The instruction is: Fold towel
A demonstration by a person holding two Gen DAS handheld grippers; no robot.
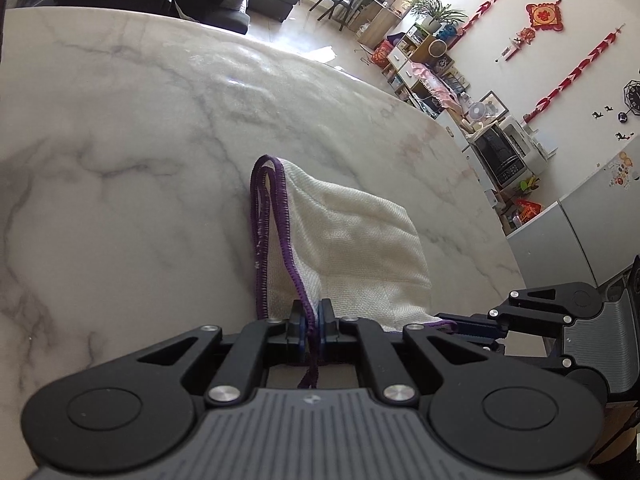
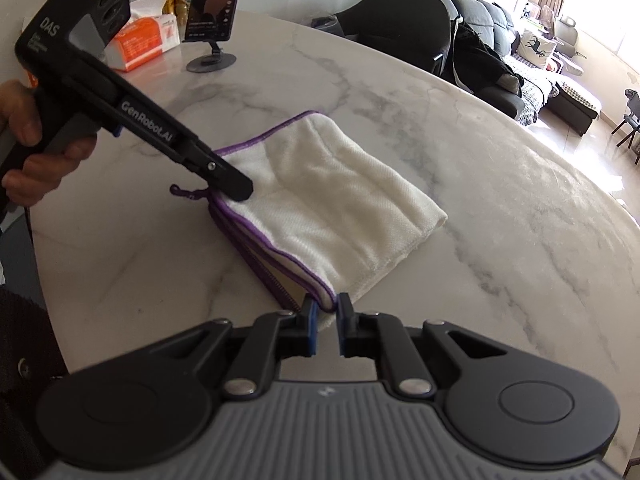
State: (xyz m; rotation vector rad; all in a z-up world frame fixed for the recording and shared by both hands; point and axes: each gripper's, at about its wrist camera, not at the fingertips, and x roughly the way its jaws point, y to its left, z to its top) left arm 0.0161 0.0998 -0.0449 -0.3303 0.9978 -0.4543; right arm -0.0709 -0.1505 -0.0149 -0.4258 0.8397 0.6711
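A white towel with purple trim (image 2: 332,196) lies folded on the marble table (image 2: 500,208). It also shows in the left wrist view (image 1: 352,240). My left gripper (image 1: 311,320) is shut on the towel's purple-edged corner; from the right wrist view it (image 2: 236,190) comes in from the left over the towel's near-left corner. My right gripper (image 2: 328,318) has its jaws a little apart around the towel's nearest corner, with a gap showing beside the cloth. It also shows at the right in the left wrist view (image 1: 452,326).
A phone on a round stand (image 2: 214,20) and an orange tissue box (image 2: 146,40) stand at the table's far left. A dark chair (image 2: 404,20) is beyond the far edge. A hand (image 2: 36,148) holds the left gripper.
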